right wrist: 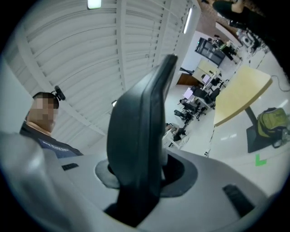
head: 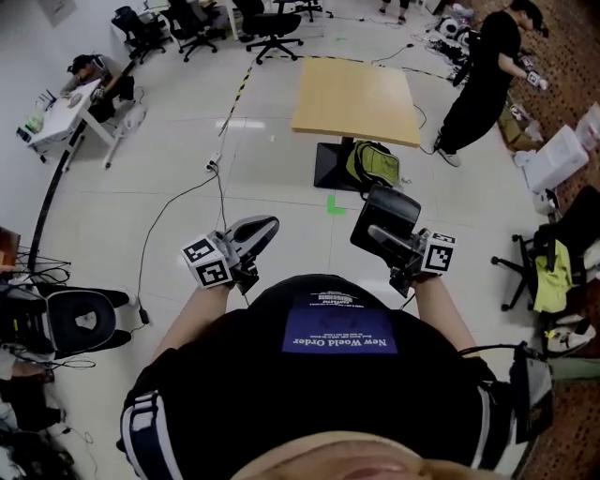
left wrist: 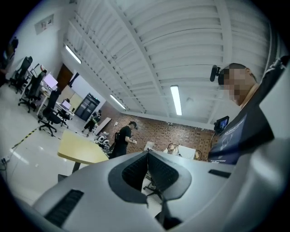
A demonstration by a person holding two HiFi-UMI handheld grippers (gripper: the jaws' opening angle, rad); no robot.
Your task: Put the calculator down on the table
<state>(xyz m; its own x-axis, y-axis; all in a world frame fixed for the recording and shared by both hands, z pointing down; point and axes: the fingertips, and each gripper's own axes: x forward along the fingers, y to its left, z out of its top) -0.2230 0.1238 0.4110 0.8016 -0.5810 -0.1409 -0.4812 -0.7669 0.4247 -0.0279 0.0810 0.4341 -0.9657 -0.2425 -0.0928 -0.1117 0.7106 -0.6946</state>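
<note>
The calculator [head: 392, 212] is a dark flat slab, and my right gripper [head: 377, 232] is shut on it in the air above the floor. In the right gripper view the calculator [right wrist: 141, 131] stands edge-on between the jaws and hides most of them. My left gripper [head: 266, 228] is shut with nothing in it; its ribbed pads [left wrist: 156, 170] meet in the left gripper view. The light wooden table [head: 356, 98] stands ahead of both grippers with a bare top. That same table [left wrist: 80, 152] lies left of the left jaws, and the table [right wrist: 240, 93] is at the right gripper view's right.
A yellow-green backpack [head: 373, 165] leans at the table's black base [head: 334, 167], with a green floor mark [head: 335, 204] in front. A person in black [head: 483, 75] stands right of the table. Cables [head: 178, 202] run over the floor; office chairs [head: 272, 23] stand behind.
</note>
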